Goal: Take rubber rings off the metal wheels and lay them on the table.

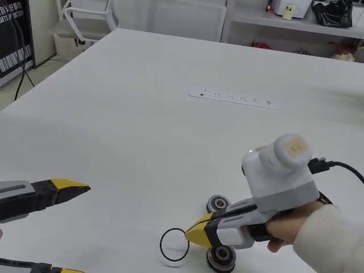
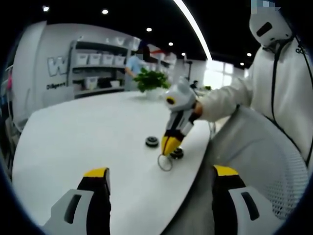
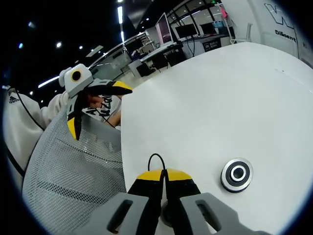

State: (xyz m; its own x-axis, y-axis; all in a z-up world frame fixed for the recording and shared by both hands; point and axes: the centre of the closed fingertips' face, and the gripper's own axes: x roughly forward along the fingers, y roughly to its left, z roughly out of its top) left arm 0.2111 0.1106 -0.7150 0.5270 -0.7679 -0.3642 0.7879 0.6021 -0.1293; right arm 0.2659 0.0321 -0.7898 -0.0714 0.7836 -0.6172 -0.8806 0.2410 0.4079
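The right gripper (image 1: 192, 234) is clamped on the ring (image 1: 173, 244), which is low over the table (image 1: 142, 125). The near wheel (image 1: 221, 257) and far wheel (image 1: 218, 203) sit just right of the ring. The left gripper (image 2: 160, 196), jaws apart, waits well left of it. It seems best to lower until the ring lies flat, then let go and lift straight off.

You worked in an open-plan office or lab: a broad white table (image 1: 142, 114) with a power strip (image 1: 235, 98), shelves (image 2: 98, 68) of white bins, desk monitors (image 3: 188, 30), a mesh chair (image 3: 68, 166) and ceiling strip lights (image 2: 193, 24).
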